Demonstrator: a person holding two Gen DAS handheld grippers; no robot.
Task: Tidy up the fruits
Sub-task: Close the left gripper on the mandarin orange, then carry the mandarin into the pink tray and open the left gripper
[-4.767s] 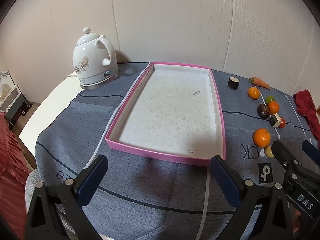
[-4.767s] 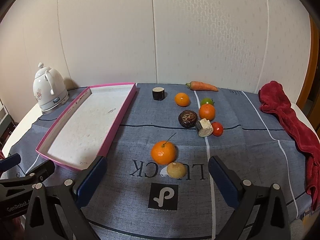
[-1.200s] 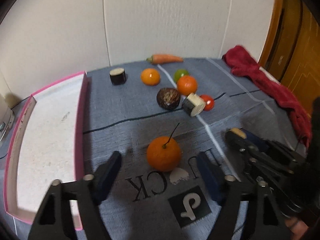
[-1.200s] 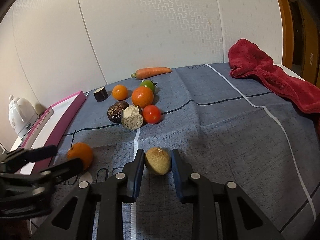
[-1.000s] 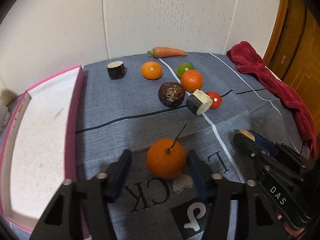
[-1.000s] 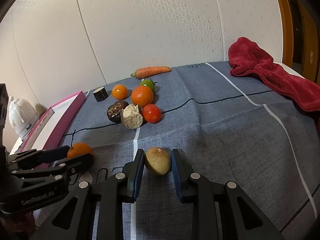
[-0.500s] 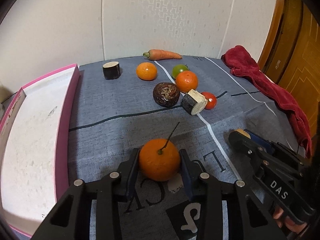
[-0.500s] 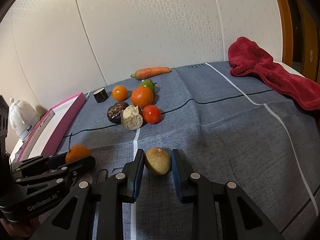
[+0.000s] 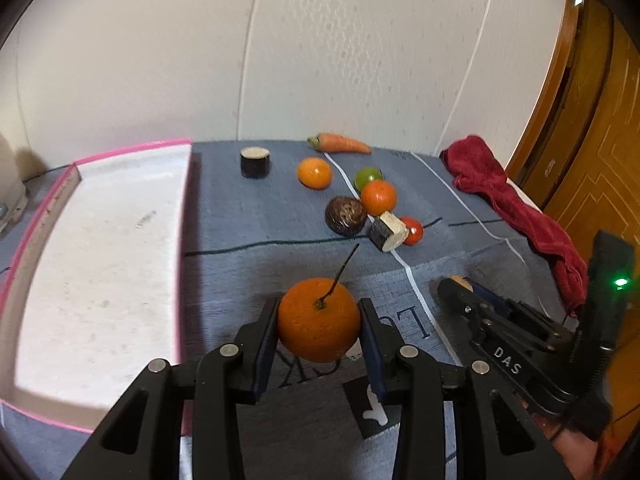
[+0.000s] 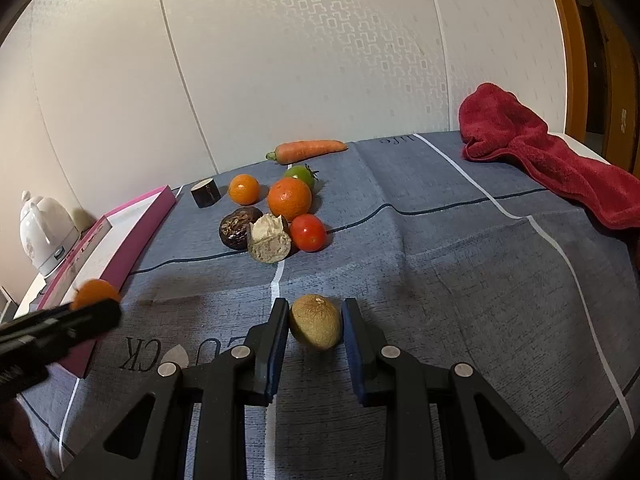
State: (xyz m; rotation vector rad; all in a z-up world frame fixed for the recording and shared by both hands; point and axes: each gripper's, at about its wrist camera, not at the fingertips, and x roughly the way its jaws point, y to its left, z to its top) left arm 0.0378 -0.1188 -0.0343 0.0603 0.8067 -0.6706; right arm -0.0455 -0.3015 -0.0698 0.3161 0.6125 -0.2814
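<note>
With the pink tray (image 9: 182, 248) bare, the left gripper (image 9: 319, 330) clenches a stemmed orange (image 9: 319, 319), the right gripper (image 10: 315, 330) a brown kiwi (image 10: 316, 321), other fruits unsorted.

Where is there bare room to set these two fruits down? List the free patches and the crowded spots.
Free: the whole floor of the pink tray; also the grey cloth between the red tomato and the red towel. Crowded: the cluster around the dark brown fruit, from the carrot down to the tomato.
</note>
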